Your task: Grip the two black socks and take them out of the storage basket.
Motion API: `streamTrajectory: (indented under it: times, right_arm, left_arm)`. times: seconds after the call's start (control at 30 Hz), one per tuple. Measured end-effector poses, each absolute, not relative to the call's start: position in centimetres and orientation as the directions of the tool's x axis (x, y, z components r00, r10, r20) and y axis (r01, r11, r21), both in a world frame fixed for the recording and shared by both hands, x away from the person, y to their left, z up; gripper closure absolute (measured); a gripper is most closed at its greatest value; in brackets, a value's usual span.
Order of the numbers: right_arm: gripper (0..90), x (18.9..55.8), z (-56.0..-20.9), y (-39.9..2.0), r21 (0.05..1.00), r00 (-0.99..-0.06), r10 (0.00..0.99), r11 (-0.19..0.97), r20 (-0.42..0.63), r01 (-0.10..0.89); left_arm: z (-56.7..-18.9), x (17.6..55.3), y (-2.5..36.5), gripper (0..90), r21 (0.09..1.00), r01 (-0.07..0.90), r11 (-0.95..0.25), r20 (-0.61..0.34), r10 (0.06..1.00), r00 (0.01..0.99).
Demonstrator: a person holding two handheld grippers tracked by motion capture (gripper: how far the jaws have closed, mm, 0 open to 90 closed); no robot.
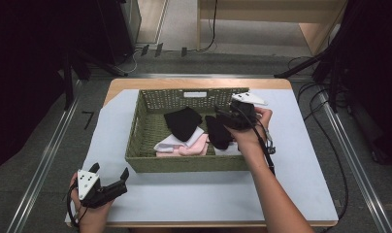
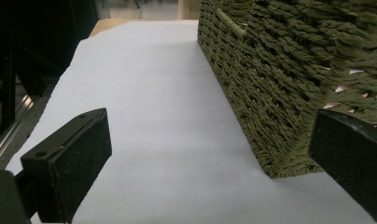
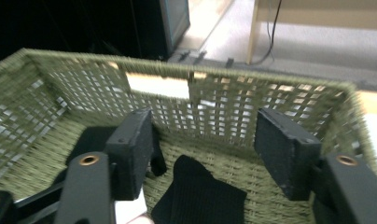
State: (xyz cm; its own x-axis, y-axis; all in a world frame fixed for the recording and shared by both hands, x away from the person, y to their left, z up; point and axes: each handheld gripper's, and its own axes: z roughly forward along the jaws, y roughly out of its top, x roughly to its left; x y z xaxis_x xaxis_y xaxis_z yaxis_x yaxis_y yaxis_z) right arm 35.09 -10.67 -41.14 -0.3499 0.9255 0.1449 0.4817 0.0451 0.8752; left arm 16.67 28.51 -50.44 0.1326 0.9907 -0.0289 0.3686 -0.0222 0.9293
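The right gripper [image 3: 203, 140] hovers, jaws apart and empty, over a black sock [image 3: 200, 196] at the wicker basket's [image 1: 140, 145] right end. The left gripper [image 1: 109, 180], jaws apart, rests at the desk's near left corner.

Woven basket of folded cloths on a covered table, one gripper over it and one resting clear of it.

A rectangular olive-green woven basket [image 1: 140, 145] stands on a pale sheet-covered wooden table [image 1: 301, 165]. Inside lie a black folded cloth [image 1: 183, 122], a white cloth [image 1: 172, 142], a pink cloth [image 1: 194, 145] and a second black cloth [image 1: 217, 132] toward the right side. The right gripper [image 1: 222, 114], held in the person's right hand [image 1: 252, 127], hovers over the basket's right half, directly above the second black cloth; contact cannot be judged. The left gripper [image 1: 109, 172], jaws apart and empty, rests at the table's near left corner in the left hand [image 1: 89, 211], well apart from the basket.
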Motion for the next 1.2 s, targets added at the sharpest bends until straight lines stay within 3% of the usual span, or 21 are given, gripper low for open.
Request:
streamTrajectory:
  times: [0.1, 0.23, 0.27, 0.43, 0.67, 0.77, 0.8, 0.83, 0.9, 0.93, 0.97, 1.03, 1.1, 1.2]
  right_arm:
    - [38.2, 35.8, -42.0, -9.8, 0.850, -0.356, 0.925, 0.079, 0.132, 0.521]
    - [37.3, 36.8, -43.2, -9.1, 0.770, -0.383, 0.903, 0.102, 0.193, 0.629]
    - [38.0, 37.1, -44.0, -8.8, 0.735, -0.396, 0.903, 0.155, 0.165, 0.660]
    - [38.2, 37.2, -44.5, -8.2, 0.700, -0.410, 0.898, 0.192, 0.157, 0.688]
    - [34.7, 38.2, -45.7, -8.3, 0.576, -0.288, 0.927, 0.103, 0.240, 0.811]
    - [35.6, 38.2, -46.0, -8.1, 0.557, -0.301, 0.925, 0.126, 0.233, 0.821]
    - [46.3, 38.1, -46.2, -7.8, 0.532, -0.306, 0.929, 0.154, 0.210, 0.833]
    - [46.3, 38.1, -46.2, -7.8, 0.532, -0.306, 0.929, 0.154, 0.210, 0.833]
    - [66.6, 38.1, -46.5, -7.7, 0.476, -0.325, 0.932, 0.215, 0.161, 0.853]
    - [71.5, 38.1, -46.5, -7.8, 0.463, -0.322, 0.933, 0.216, 0.163, 0.860]
    - [71.5, 38.1, -46.5, -7.8, 0.463, -0.322, 0.933, 0.216, 0.163, 0.860]
    - [82.0, 38.2, -46.4, -8.1, 0.456, -0.319, 0.935, 0.219, 0.155, 0.863]
    - [84.0, 38.0, -46.2, -8.4, 0.470, -0.387, 0.915, 0.294, 0.114, 0.832]
    - [84.5, 37.8, -45.4, -8.9, 0.506, -0.410, 0.910, 0.325, 0.062, 0.799]
  left_arm:
    - [-50.4, 16.7, 28.5, 0.4, 0.929, 0.370, -0.025, -0.026, 0.991, 0.133]
    - [-50.4, 16.7, 28.5, 0.4, 0.929, 0.371, -0.022, -0.030, 0.991, 0.133]
    - [-50.4, 16.7, 28.5, 0.4, 0.929, 0.370, -0.021, -0.030, 0.991, 0.133]
    - [-50.5, 16.7, 28.5, 0.4, 0.930, 0.366, -0.018, -0.034, 0.990, 0.134]
    - [-50.5, 16.7, 28.5, 0.4, 0.931, 0.363, -0.017, -0.034, 0.990, 0.134]
    - [-50.5, 16.7, 28.5, 0.4, 0.931, 0.365, -0.020, -0.032, 0.990, 0.136]
    - [-50.5, 16.7, 28.5, 0.4, 0.931, 0.365, -0.019, -0.033, 0.990, 0.136]
    - [-50.5, 16.7, 28.5, 0.4, 0.931, 0.365, -0.018, -0.034, 0.990, 0.135]
    - [-50.5, 16.7, 28.6, 0.4, 0.931, 0.364, -0.017, -0.034, 0.990, 0.135]
    - [-50.5, 16.6, 28.6, 0.4, 0.931, 0.364, -0.018, -0.034, 0.990, 0.136]
    - [-50.5, 16.6, 28.6, 0.4, 0.931, 0.364, -0.018, -0.034, 0.990, 0.136]
    - [-50.5, 16.7, 28.6, 0.4, 0.931, 0.364, -0.017, -0.035, 0.990, 0.135]
    - [-50.5, 16.7, 28.6, 0.4, 0.931, 0.364, -0.018, -0.034, 0.990, 0.136]
    - [-50.5, 16.7, 28.6, 0.4, 0.931, 0.364, -0.015, -0.037, 0.990, 0.135]
